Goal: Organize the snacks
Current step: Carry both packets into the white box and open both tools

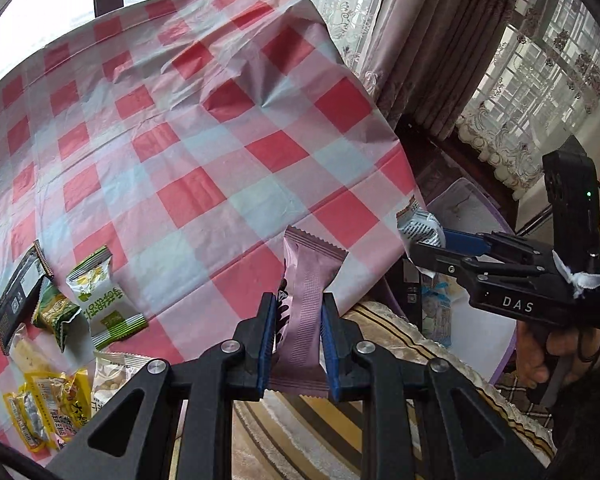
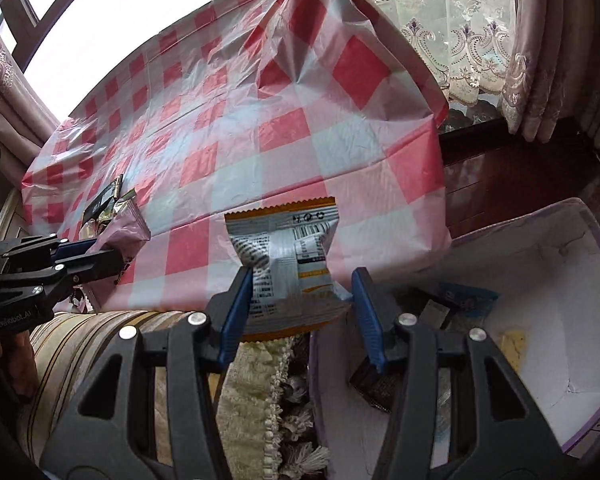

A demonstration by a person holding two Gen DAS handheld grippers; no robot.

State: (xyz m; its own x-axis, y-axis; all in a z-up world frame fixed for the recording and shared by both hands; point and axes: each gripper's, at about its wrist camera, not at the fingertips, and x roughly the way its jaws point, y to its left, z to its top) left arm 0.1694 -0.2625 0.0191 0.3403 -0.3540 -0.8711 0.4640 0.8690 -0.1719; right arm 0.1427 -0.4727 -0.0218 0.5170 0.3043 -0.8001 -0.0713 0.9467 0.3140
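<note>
Only the right wrist view shows the box (image 2: 560,280); both jaws grasp snack packets.

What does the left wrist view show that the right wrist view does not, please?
Only the left wrist view shows the heap of yellow snack packets on the table's near corner. Only the right wrist view shows inside the white box, with packets already in it. Both show the checked tablecloth, the pink wrapper in the left claw and the white-and-orange packet in the right claw.

"DAS" on right hand-held gripper (image 1: 420,240), "Gen robot.AI" on left hand-held gripper (image 2: 112,250)
</note>
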